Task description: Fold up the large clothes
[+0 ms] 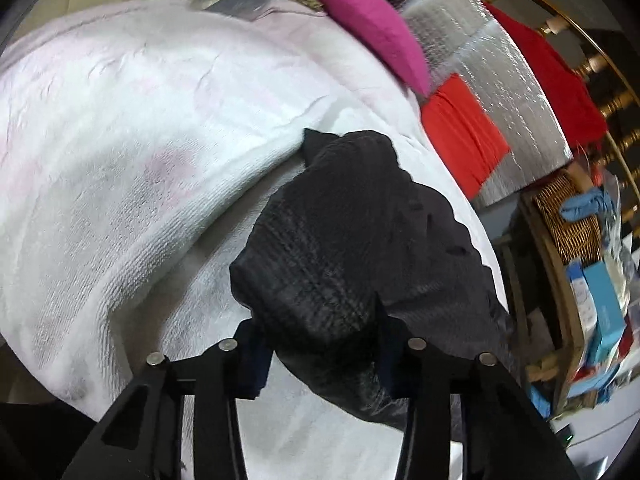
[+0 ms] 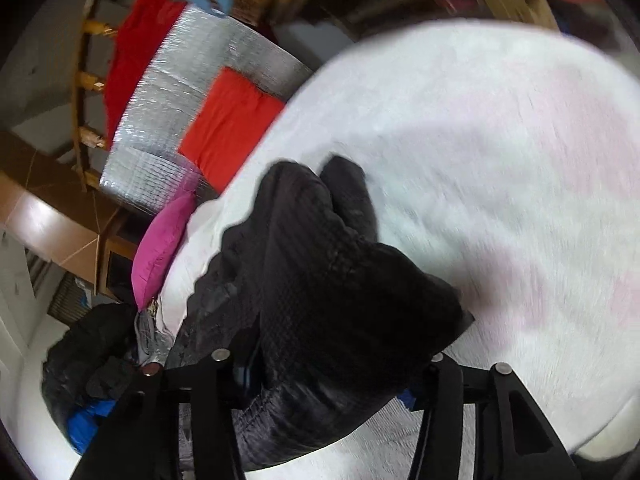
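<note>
- White terry blanket with faint pink patches [image 1: 132,128] covers the whole work surface; the right wrist view [image 2: 500,152] shows it smeared by motion blur.
- At its far edge lie a magenta cushion [image 1: 376,28], a folded orange-red cloth [image 1: 460,128] on a silver quilted foil sheet [image 1: 492,72], and a red garment [image 1: 560,80] draped near a wooden railing [image 1: 612,100].
- A wicker basket [image 1: 568,220] stands on cluttered wooden shelving past the blanket's edge.
- The black quilted garment [image 1: 344,232] lies bunched on the blanket, one end rising toward each camera.
- The left gripper [image 1: 320,356] has its 2 jaws on either side of a thick fold of the garment, clamped against it; the fold fills the gap.
- The right gripper [image 2: 332,376] likewise grips a bulky wad of the same black garment [image 2: 320,280], which hides most of its inner faces.
- Beside the right gripper, off the blanket's edge, sits a dark heap with a blue piece [image 2: 88,416].
</note>
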Demonstrator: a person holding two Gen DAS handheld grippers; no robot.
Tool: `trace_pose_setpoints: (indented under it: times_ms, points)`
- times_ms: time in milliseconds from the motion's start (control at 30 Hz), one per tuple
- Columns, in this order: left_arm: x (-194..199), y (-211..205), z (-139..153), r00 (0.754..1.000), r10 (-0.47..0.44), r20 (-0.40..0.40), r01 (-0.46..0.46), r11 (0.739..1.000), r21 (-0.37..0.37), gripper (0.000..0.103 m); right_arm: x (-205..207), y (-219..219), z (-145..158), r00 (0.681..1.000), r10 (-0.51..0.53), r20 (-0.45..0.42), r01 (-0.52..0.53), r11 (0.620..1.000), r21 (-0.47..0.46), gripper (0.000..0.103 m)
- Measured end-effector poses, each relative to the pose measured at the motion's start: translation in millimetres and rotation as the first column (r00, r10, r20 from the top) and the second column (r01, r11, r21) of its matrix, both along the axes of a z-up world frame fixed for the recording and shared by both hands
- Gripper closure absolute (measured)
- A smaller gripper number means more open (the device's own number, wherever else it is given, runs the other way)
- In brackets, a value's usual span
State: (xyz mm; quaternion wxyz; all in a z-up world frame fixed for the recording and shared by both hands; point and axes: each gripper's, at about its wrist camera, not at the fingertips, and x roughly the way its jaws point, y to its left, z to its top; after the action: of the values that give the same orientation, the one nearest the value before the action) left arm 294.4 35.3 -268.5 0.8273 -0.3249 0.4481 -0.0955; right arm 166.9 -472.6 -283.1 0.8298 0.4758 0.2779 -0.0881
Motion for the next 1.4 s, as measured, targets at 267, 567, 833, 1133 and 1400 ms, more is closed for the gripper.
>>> trace_pose_setpoints:
  times_ms: [267, 567, 833, 1133, 1400]
  points:
    - [0.7, 4.4, -12.5, 0.998, -0.003, -0.064, 0.002, 1.000, -0.013, 0.037, 2.1, -13.3, -14.2, 0.997, -0.037, -0.062, 0.041, 0.997, 0.058, 0.050]
    - [-13.3, 20.2, 14.5, 0.998, -0.016, -0.053, 0.017, 0.999, 0.029, 0.032, -31.9, -39.9, -17.5, 0.996, -0.072, -0.046, 0.080, 0.970, 0.231, 0.035]
    - [-43.2, 30.5, 77.6, 0.991, 0.040, 0.127, -0.073, 0.961, 0.267, 0.026, -93.5, -65.1, 17.6, 0.953, -0.290, 0.085, 0.283, 0.955, 0.085, 0.029]
    - [-37.6, -29.7, 77.8, 0.991, -0.103, 0.090, 0.044, 0.863, 0.504, 0.026, -47.7, 15.0, 56.5, 0.979, 0.106, 0.176, -0.077, 0.984, -0.160, 0.031]
    - [-25.0, -46.3, 25.3, 0.982, -0.132, -0.132, 0.185, 0.784, 0.593, 0.025, -9.8, 41.5, 23.6, 0.975, 0.222, -0.033, -0.224, 0.970, -0.096, 0.031]
